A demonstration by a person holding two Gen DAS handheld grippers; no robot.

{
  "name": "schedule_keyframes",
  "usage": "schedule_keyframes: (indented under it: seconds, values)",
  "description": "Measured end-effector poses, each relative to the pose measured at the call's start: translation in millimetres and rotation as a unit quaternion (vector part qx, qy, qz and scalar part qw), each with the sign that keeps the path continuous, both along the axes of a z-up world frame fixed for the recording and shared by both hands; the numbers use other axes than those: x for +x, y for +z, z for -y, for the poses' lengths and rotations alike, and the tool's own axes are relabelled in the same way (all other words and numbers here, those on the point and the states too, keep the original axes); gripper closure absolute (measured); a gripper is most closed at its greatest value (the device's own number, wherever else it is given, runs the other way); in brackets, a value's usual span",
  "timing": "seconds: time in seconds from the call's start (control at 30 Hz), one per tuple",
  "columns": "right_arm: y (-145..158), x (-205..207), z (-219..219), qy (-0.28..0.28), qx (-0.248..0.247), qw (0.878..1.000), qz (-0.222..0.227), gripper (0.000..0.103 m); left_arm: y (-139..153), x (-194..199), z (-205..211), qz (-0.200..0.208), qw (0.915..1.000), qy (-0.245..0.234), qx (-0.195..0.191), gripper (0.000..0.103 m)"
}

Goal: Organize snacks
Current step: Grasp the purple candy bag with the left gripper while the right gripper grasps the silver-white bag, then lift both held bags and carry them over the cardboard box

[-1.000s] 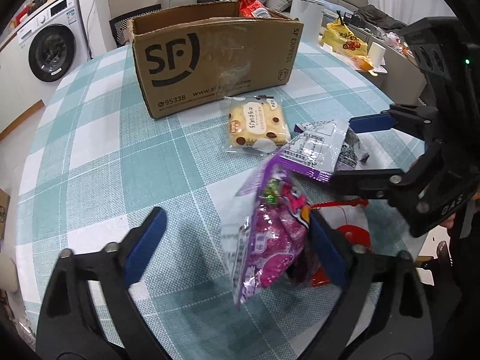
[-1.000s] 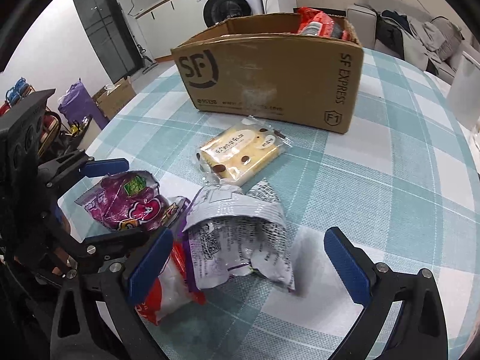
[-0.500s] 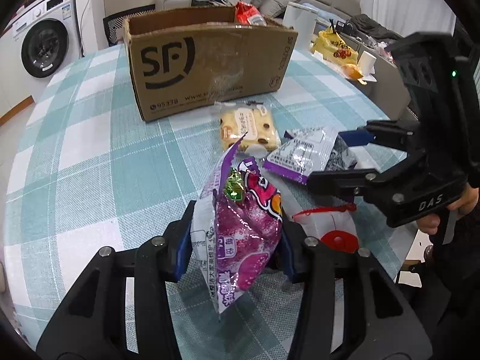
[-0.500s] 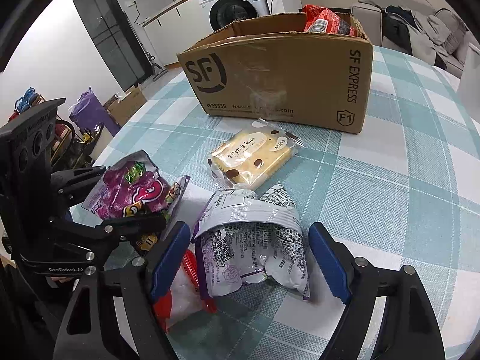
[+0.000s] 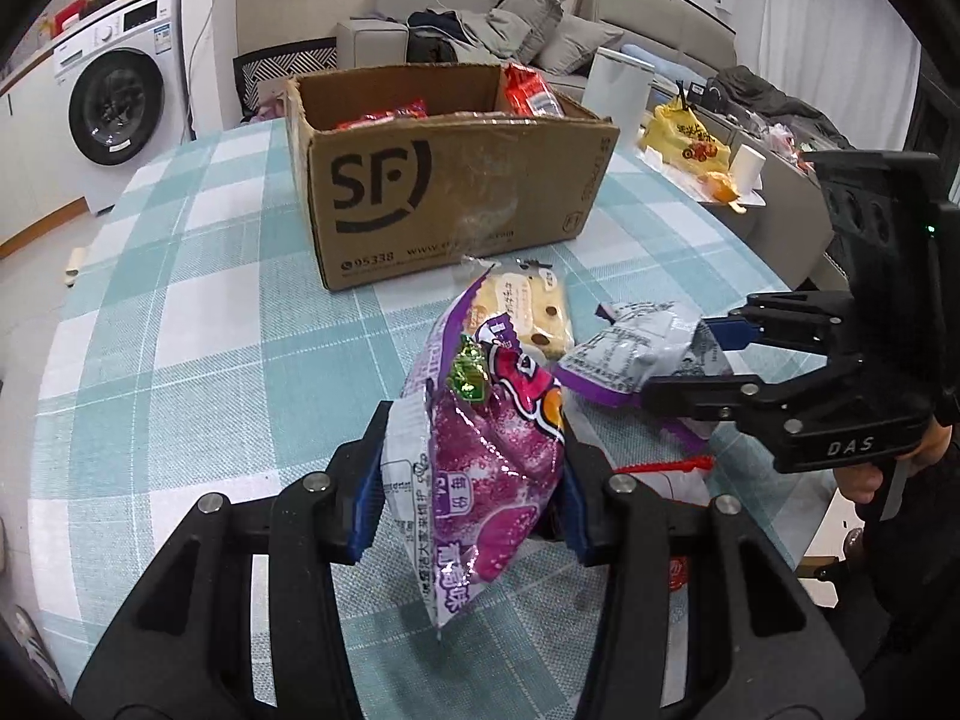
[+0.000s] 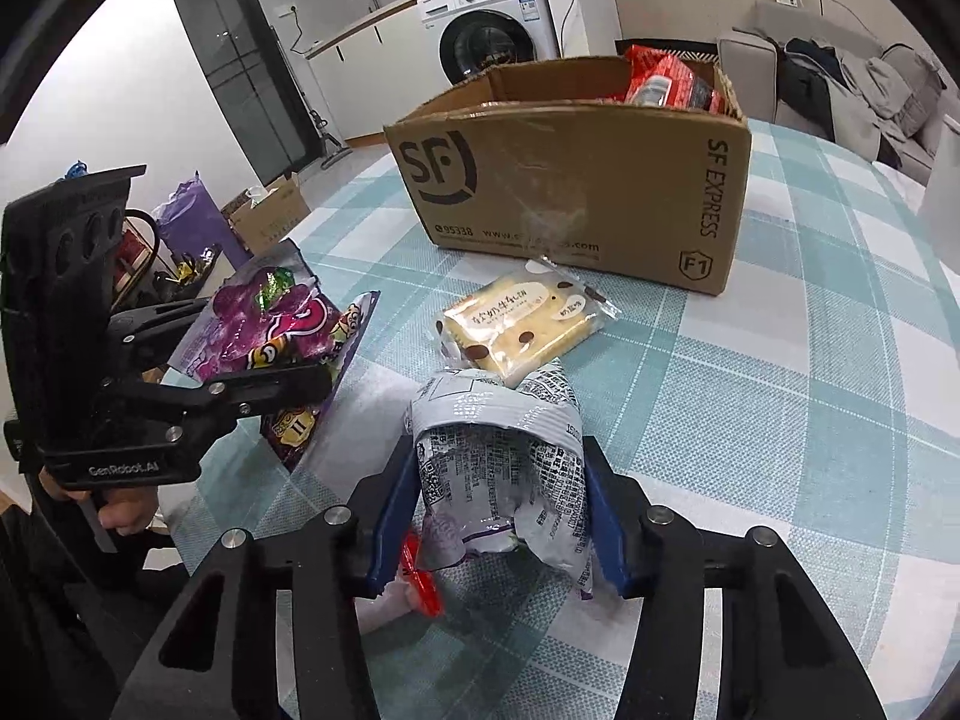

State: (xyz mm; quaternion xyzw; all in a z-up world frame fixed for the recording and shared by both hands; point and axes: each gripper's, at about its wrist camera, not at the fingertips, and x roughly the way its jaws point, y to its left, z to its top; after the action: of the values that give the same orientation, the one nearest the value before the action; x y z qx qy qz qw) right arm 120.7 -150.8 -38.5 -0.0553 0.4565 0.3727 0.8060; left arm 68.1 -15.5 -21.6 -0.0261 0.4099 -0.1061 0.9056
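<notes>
The left gripper (image 5: 474, 498) is clamped on a purple candy bag (image 5: 486, 468), its blue pads pressing both sides; the glossy packet stands upright between them, clear of the tablecloth (image 5: 198, 360), with a red logo, a green foil patch and white print down its edge. The right gripper (image 6: 501, 510) is closing its jaws on a silver-grey snack bag (image 6: 504, 450), crumpled, covered in fine black print, with a purple seam; its blue pads touch the bag's sides. Just beneath, beside the left pad, lies a red-and-white packet (image 6: 420, 588). Beyond both grippers a clear-wrapped pale cake bar (image 6: 522, 330) with dark spots lies flat on the teal check cloth. Farther off stands an open cardboard SF box (image 6: 570, 192) holding red packets (image 6: 666, 84).
</notes>
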Motion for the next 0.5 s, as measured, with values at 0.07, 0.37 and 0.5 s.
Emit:
schedule_keyframes:
  seconds: [0.07, 0.37, 0.5]
  values:
    - [6.2, -1.2, 3.3, -0.003, 0.006, 1.0, 0.007, 0.051, 3.8, -0.7, -2.2, 0.006, 1.0, 0.003, -0.002, 0.059]
    - [36.4, -2.3, 23.6, -0.041, 0.046, 0.997, 0.047, 0.051, 32.3, 4.1, -11.8, 0.047, 0.9986, 0.021, -0.01, 0.059]
    - [49.4, 0.4, 29.5, -0.063, 0.061, 0.994, 0.065, 0.051, 47.6, 11.2, -10.6, 0.064, 0.9977, 0.021, -0.009, 0.059]
